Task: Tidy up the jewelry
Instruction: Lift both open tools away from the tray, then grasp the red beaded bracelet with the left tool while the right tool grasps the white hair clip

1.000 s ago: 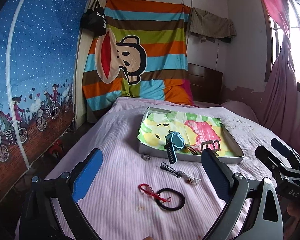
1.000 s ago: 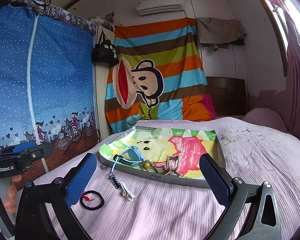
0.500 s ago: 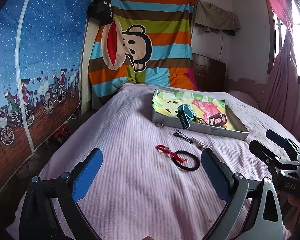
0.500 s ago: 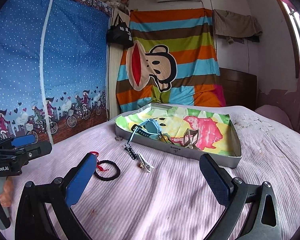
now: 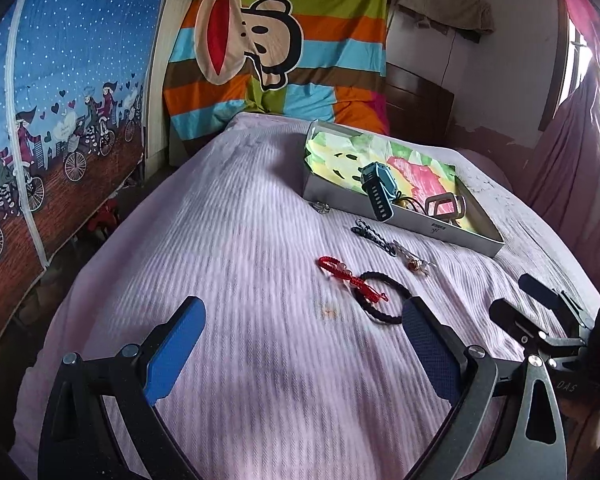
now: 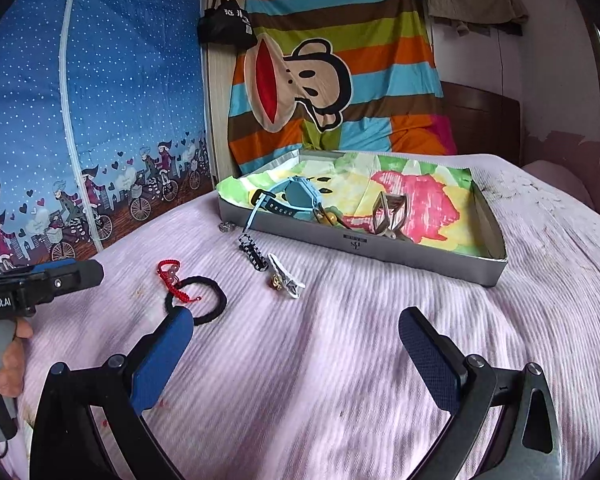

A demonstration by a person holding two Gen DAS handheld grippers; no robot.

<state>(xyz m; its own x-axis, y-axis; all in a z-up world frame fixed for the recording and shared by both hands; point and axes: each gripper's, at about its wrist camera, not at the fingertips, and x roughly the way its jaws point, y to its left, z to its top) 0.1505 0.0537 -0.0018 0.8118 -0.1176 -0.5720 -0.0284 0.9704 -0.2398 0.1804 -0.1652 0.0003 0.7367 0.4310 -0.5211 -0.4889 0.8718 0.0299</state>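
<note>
A grey tray (image 5: pixel 404 224) (image 6: pixel 380 250) lined with a colourful drawing sits on the pink bedspread and holds a blue watch (image 5: pixel 376 184) (image 6: pixel 296 196) and a brown clip (image 5: pixel 444 205) (image 6: pixel 390 216). In front of it lie a red cord bracelet (image 5: pixel 340 270) (image 6: pixel 170 274), a black hair tie (image 5: pixel 384 298) (image 6: pixel 208 300), a black-and-white braided piece (image 5: pixel 372 236) (image 6: pixel 253 254), a white clip with a bead (image 5: pixel 414 260) (image 6: pixel 286 282) and a small ring (image 5: pixel 323 208) (image 6: pixel 227 226). My left gripper (image 5: pixel 300 344) and right gripper (image 6: pixel 296 348) are open and empty, hovering short of the loose pieces.
The bed (image 5: pixel 220 280) runs to a striped monkey-print blanket (image 5: pixel 276 48) at the head. A blue bicycle-print curtain (image 5: pixel 60 100) hangs along the left edge. Pink curtains (image 5: pixel 572 160) and a window are at the right.
Both grippers have drawn back and tilted down towards the bedspread. The jewellery and tray have not moved. Both grippers stay open.
</note>
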